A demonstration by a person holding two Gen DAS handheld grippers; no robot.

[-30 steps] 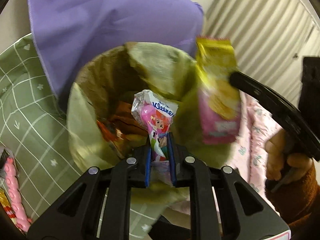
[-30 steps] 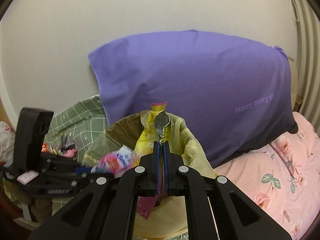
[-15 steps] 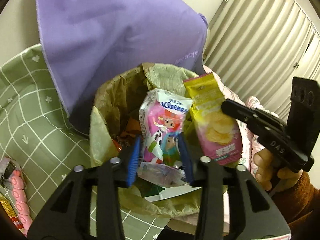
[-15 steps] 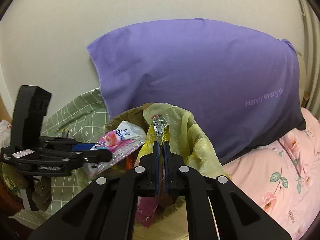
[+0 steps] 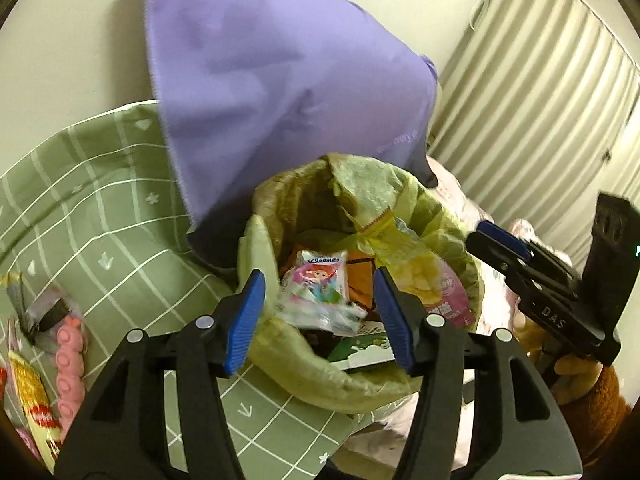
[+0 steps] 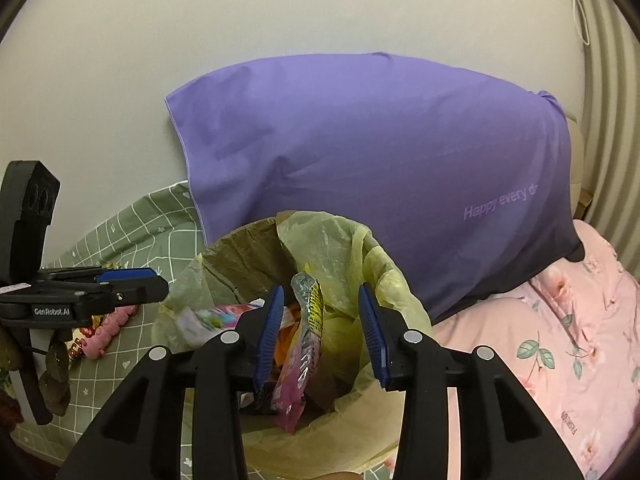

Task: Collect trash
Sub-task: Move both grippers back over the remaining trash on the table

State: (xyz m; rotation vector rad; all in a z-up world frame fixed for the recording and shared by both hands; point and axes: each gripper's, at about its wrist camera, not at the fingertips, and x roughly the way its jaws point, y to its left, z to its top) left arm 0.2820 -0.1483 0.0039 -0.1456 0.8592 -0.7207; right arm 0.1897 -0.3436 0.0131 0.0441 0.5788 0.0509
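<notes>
A bin with a yellow-green liner [image 5: 436, 216] stands on the bed. My left gripper [image 5: 318, 278] hovers over its near rim, jaws opening. A pink Kleenex tissue pack [image 5: 316, 294] lies loose in the bin below them, clear of both pads. In the right wrist view, my right gripper [image 6: 321, 294] is above the bin [image 6: 384, 276], jaws opening. A yellow and pink snack bag [image 6: 308, 332] stands on end in the bin between them, with a gap on each side. The same bag [image 5: 424, 280] leans on the liner in the left wrist view, below the right gripper [image 5: 496, 240].
A purple pillow [image 6: 380, 160] leans on the wall behind the bin. Green checked bedding [image 5: 80, 220] carries a pink ridged item [image 5: 68, 344] and more wrappers [image 5: 32, 392] at the left. A pink floral sheet [image 6: 560, 340] lies right. A brown-sleeved hand [image 5: 580, 372] holds the right gripper.
Both grippers were shut on their items and now stand open. The tissue pack and the snack bag have dropped into the bin. The left gripper has drawn back and up.
</notes>
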